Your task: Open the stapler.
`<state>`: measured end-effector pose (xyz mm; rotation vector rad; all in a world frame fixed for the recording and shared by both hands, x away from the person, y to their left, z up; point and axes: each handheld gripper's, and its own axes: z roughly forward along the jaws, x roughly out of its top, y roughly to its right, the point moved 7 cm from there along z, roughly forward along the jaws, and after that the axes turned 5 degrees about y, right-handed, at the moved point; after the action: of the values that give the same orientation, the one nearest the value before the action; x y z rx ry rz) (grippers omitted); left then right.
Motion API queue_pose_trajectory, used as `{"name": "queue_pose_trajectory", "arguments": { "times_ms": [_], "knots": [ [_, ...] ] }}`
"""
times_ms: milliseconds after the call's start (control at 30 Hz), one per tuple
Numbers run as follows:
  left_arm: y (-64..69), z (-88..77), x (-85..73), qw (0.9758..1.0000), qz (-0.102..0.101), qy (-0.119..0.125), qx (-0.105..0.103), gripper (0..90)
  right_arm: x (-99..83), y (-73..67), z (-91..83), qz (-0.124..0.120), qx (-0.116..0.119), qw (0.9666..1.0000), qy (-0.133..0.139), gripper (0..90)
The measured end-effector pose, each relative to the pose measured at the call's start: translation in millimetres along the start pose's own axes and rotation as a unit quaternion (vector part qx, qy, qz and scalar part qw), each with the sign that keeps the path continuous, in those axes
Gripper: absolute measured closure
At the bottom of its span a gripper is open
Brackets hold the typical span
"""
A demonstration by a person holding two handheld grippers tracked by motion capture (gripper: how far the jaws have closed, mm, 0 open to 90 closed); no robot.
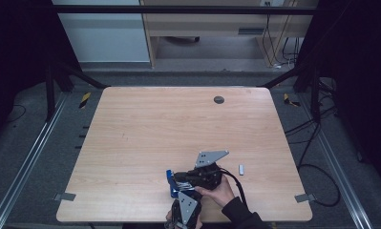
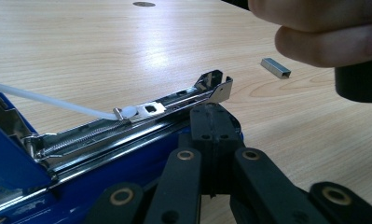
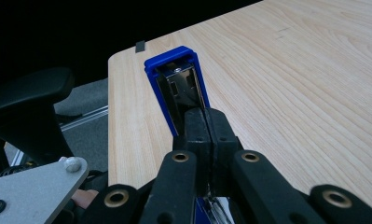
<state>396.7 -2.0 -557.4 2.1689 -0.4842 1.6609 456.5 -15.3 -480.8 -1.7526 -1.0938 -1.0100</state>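
You have the blue stapler (image 1: pixel 171 183) opened up at the near edge of the table (image 1: pixel 145 129), its metal magazine (image 2: pixel 141 114) bared for loading. Your left gripper (image 2: pixel 214 128) is pressed together against the stapler's base and your right gripper (image 3: pixel 207 128) is pressed together at the raised lid. Next, I judge, you must free the right gripper and fetch the staple strip (image 1: pixel 241 169) lying just right of your hands, then seat it squarely in the channel.
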Motion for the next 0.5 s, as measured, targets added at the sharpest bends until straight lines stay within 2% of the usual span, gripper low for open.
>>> {"name": "queue_pose_trajectory", "arguments": {
  "times_ms": [267, 500],
  "knots": [
    [-0.1, 0.1, 0.0, 1.0, -0.001, 0.001, 0.001, 90.0, 1.4, -1.2, 6.7, -0.003, 0.008, 1.0, -0.004, 89.3],
    [-0.1, 0.1, -0.1, 1.0, -0.002, 0.002, 0.001, 90.0, 3.4, -3.7, 18.3, -0.015, 0.021, 0.9995, -0.02, 89.7]
  ]
}}
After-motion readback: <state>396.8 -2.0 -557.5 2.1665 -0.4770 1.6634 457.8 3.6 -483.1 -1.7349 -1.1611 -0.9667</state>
